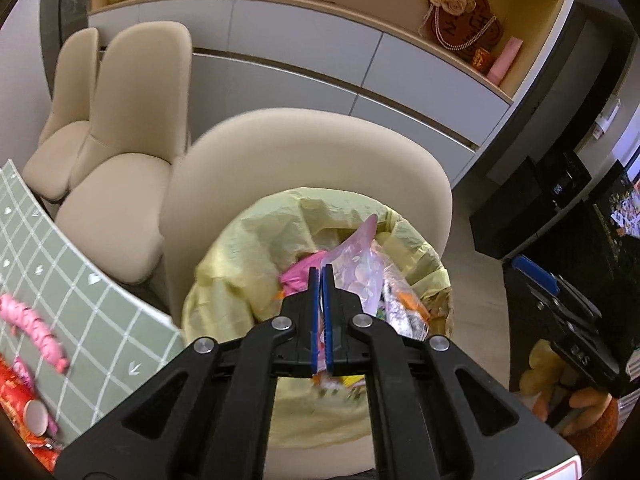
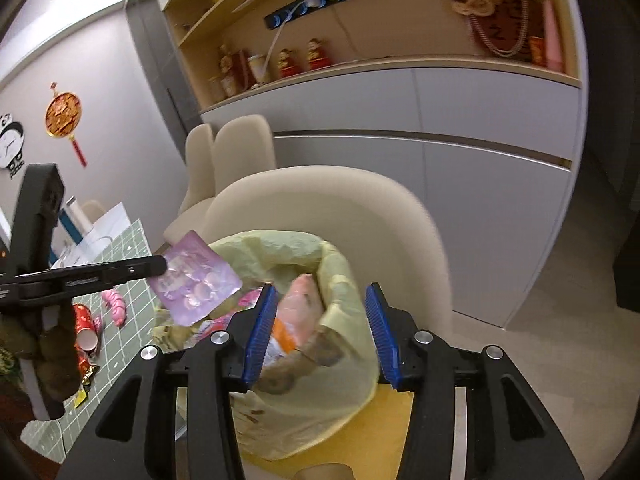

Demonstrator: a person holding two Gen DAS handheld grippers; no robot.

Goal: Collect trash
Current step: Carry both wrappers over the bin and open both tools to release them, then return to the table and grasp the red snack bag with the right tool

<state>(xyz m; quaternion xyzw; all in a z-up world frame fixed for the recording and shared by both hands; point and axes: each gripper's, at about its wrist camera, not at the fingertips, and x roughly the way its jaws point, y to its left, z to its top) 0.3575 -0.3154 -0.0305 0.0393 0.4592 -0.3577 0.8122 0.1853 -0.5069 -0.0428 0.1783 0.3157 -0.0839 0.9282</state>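
Left gripper (image 1: 321, 276) pinches the purple wrapper (image 2: 195, 279) right above the yellow-lined bin (image 2: 344, 280), which already holds several wrappers; right gripper (image 2: 322, 330) hangs spread and empty; pink wrappers (image 1: 34, 326) and a red cup (image 2: 86, 330) wait on the green table (image 1: 80, 304), so it's partway done.

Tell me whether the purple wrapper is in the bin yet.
Not yet: the left tongs hold the purple wrapper above the yellow-lined bin.

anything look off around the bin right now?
Nothing damaged or spilled. The yellow-lined trash bin sits on a beige chair rather than the floor, and litter remains on the green table. The left gripper holds a purple wrapper over the bin.
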